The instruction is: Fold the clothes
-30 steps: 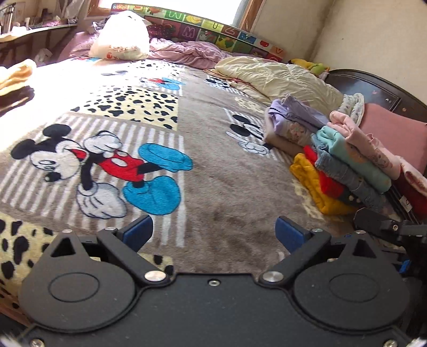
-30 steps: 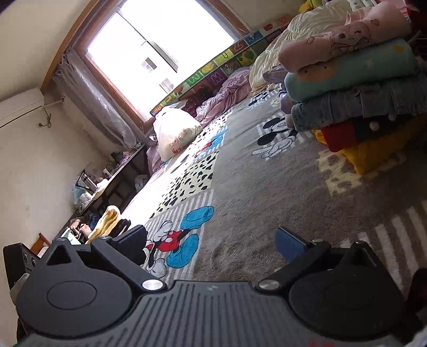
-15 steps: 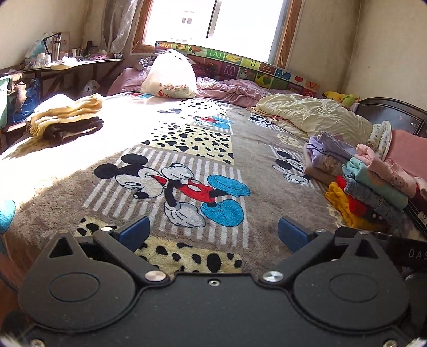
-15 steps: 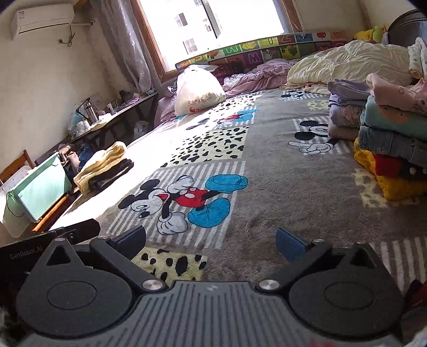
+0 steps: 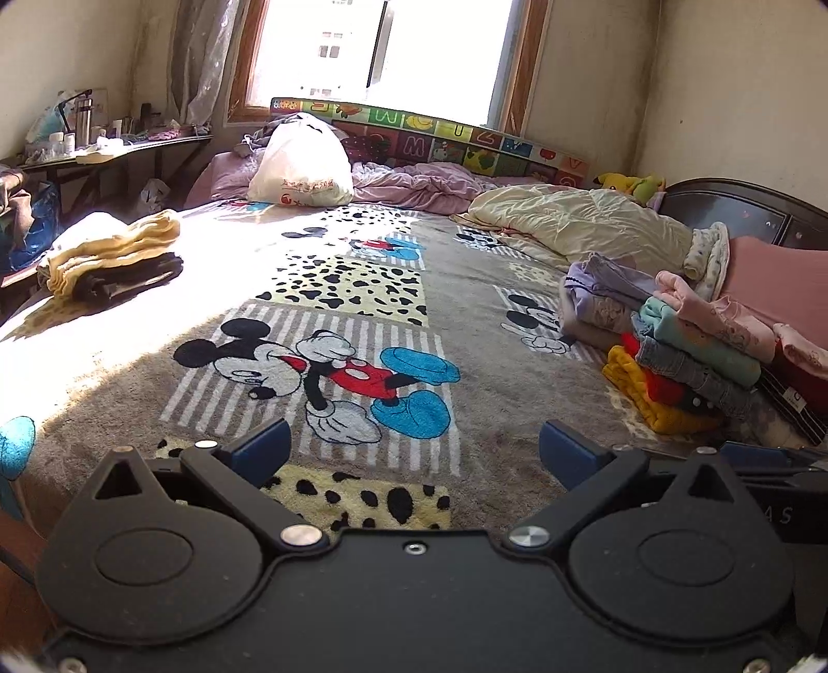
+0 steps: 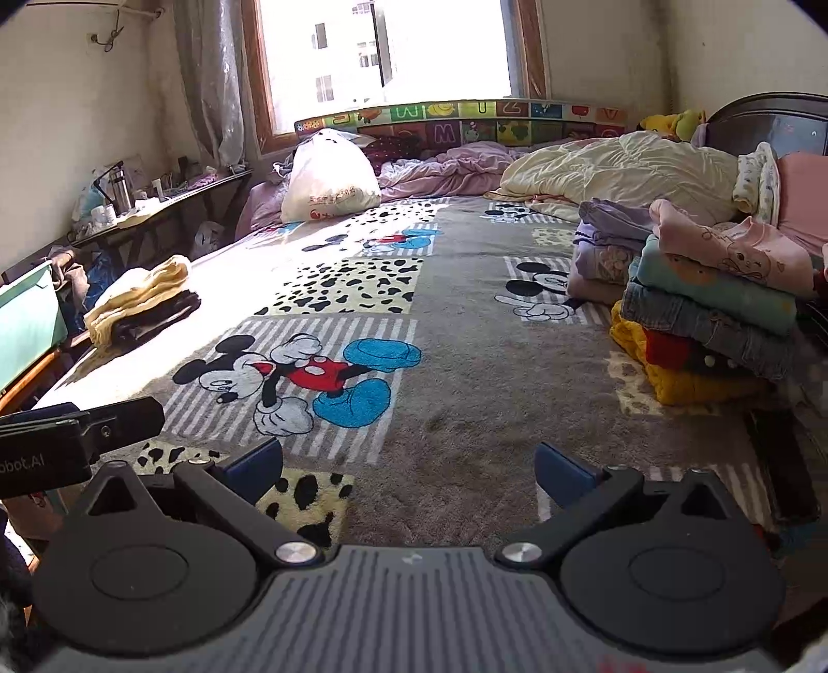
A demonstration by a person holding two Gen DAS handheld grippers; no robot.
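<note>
Gaping empty fingers of left gripper [image 5: 414, 448] and right gripper [image 6: 409, 466] (folded stack [image 6: 709, 316] beside).

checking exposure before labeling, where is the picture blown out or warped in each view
Left wrist view: the window is pure white, sun washes out the blanket pattern near the yellow folded pile, and fisheye bends the walls. Right wrist view: the window is clipped too, with the same glare strip along the blanket's left side; the clothes stack stays readable.

bed [image 5: 491, 404]: cartoon-mouse blanket | stack of folded clothes [image 5: 688, 357] right of the mouse figure | yellow-and-dark folded pile [image 5: 108, 256] far left | white bag [image 5: 300, 165], cream quilt [image 5: 585, 222] beyond
</note>
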